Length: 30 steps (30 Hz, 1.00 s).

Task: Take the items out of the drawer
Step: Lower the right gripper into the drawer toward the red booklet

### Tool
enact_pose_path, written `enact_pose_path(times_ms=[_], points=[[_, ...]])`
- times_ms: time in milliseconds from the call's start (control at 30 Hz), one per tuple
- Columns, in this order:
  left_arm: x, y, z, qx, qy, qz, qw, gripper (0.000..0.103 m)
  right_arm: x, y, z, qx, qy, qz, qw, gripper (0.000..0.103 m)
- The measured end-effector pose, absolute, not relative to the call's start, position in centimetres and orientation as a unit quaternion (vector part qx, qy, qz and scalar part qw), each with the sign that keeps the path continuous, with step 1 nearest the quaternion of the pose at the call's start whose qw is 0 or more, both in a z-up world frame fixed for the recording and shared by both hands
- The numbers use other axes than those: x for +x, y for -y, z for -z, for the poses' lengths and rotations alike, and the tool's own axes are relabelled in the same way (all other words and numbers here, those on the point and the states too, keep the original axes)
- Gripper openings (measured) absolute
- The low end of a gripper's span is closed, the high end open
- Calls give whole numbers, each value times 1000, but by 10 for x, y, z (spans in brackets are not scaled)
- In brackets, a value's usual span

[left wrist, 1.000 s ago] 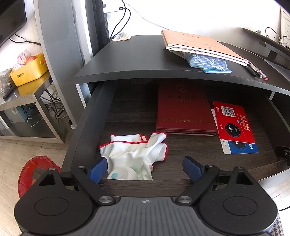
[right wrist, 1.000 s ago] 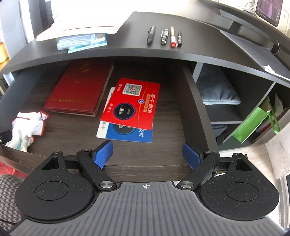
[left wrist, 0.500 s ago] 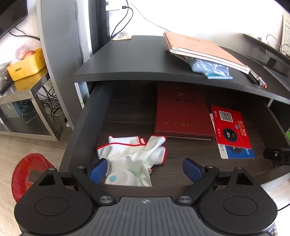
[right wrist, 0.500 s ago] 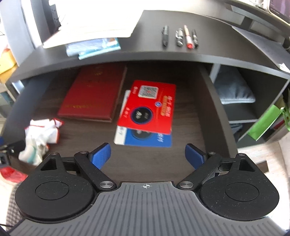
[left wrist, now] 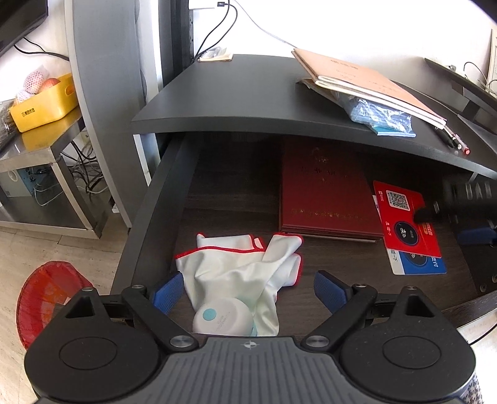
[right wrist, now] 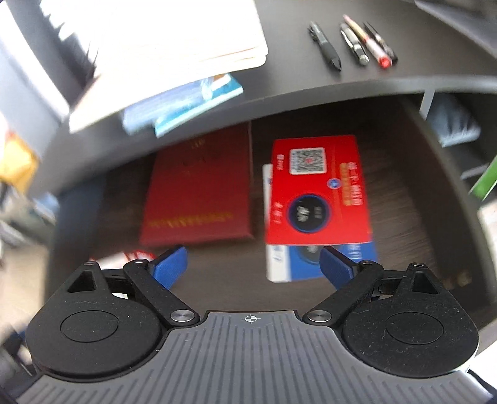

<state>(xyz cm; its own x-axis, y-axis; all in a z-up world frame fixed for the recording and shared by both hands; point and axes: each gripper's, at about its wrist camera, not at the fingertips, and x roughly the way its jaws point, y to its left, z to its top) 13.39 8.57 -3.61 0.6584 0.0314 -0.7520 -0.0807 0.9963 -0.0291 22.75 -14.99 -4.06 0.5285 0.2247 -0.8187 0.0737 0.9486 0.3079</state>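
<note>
Right wrist view: QR-coded red card (right wrist: 316,189) over blue card (right wrist: 298,262).

Daylight blows out the wall (left wrist: 341,28) behind the sharp left view, the drawer (left wrist: 236,186) lies shadowed, and the right view is motion-blurred, edges fisheye-bent.

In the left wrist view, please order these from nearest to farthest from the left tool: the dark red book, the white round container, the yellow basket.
From the left tool:
1. White round container, in the drawer, just beside its left finger.
2. Dark red book, deeper in the drawer, toward the back.
3. Yellow basket, outside the drawer, on the metal side table far left.
</note>
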Motion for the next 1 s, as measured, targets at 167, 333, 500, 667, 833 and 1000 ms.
enact_pose_path(times_ms=[167, 333, 500, 667, 833, 1000], points=[[135, -85, 40, -27, -417, -25, 908, 91, 245, 157, 55, 250, -489, -27, 835, 83], [135, -84, 43, -21, -420, -22, 907, 91, 258, 157, 76, 322, -513, -24, 796, 73], [135, -82, 44, -16, -421, -16, 907, 91, 268, 144, 95, 357, -528, -24, 770, 63], [135, -82, 44, -17, -421, -13, 907, 91, 278, 138, 109, 382, -542, -14, 749, 58], [135, -82, 44, -16, -419, -14, 908, 91, 287, 128, 121, 402, -547, -10, 734, 49], [135, -81, 45, -13, -418, -14, 908, 91, 292, 120, 129, 412, -552, -6, 725, 46]])
